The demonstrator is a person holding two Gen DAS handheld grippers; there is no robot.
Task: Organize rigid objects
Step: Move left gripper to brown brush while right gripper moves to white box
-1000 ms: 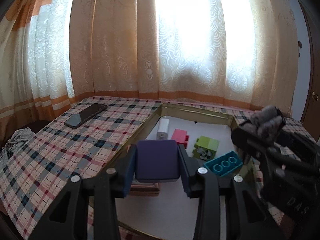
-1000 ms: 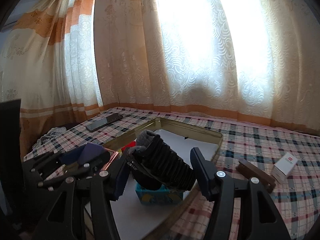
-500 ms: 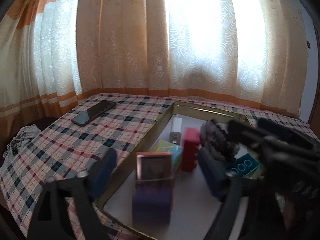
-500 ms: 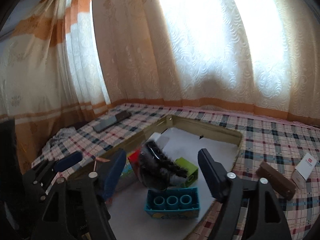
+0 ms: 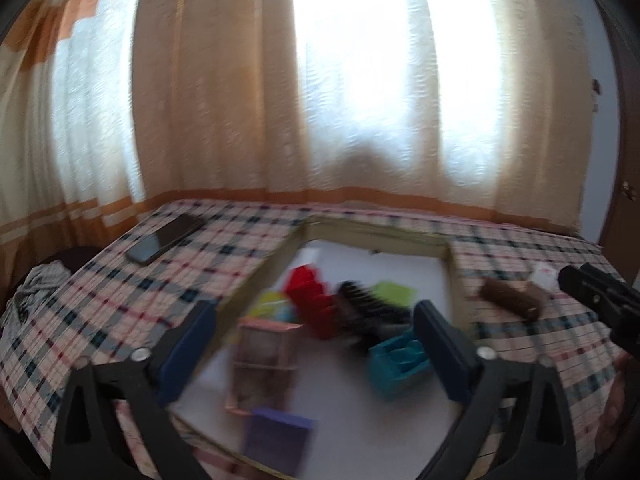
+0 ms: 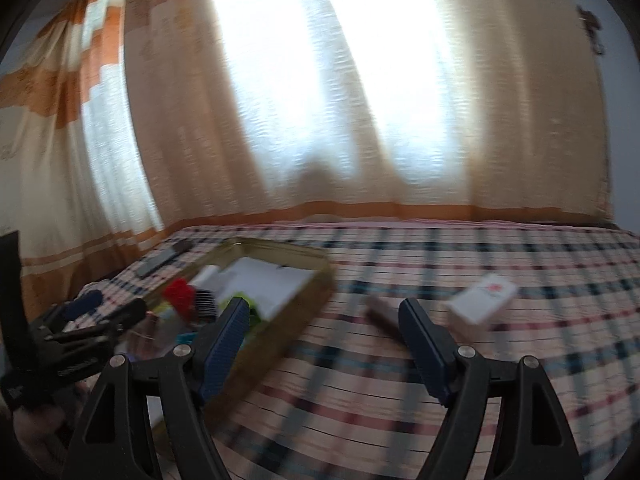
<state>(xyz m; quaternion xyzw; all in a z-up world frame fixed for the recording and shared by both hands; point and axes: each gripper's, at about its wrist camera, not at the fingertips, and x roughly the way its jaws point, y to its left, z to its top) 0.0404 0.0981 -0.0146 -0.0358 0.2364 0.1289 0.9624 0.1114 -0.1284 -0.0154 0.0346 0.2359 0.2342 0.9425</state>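
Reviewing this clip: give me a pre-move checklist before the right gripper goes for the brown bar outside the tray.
1. Right gripper open and unloaded: ok.
2. Left gripper open, nothing held: ok.
3. Brown bar between the right fingers' line: ok, roughly; blurred.
4. White box apart from the bar: cannot tell.
5. Purple box fully inside the tray: cannot tell, blurred at the near rim.
6. Cameras steady: not ok.

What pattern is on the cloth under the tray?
A pink, white and dark plaid check on the cloth, clearest in the right wrist view.
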